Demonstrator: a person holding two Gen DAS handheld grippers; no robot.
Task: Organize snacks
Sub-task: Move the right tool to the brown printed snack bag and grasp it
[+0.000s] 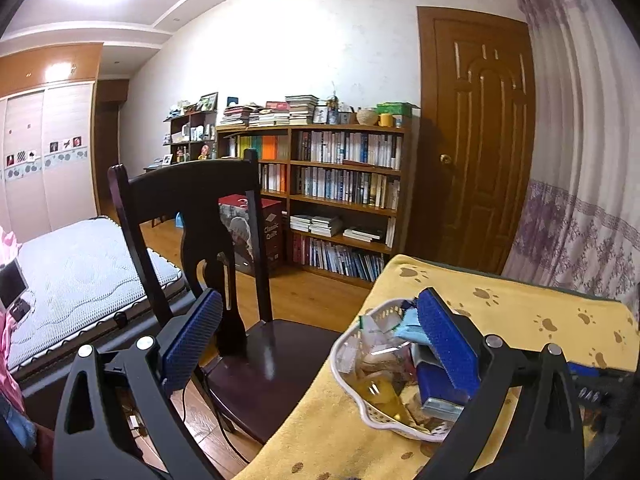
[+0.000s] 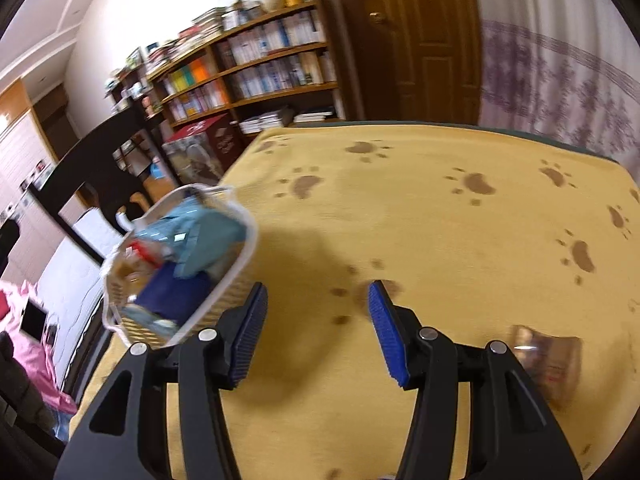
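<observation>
Left wrist view showed a yellow paw-print cloth [image 1: 520,312] at lower right, bookshelf [image 1: 344,184] behind. The left gripper [image 1: 320,332] stood spread wide over the chair (empty), the right gripper [image 2: 318,332] likewise apart; the snack basket [image 1: 360,396] sat lower right.

Snack basket [image 2: 240,280] left of right gripper's [image 2: 318,332] spread jaws.

One label reads — "Classic Quilt", white on the dark red box [image 1: 274,236] beside the bookshelf [image 1: 344,184].
</observation>
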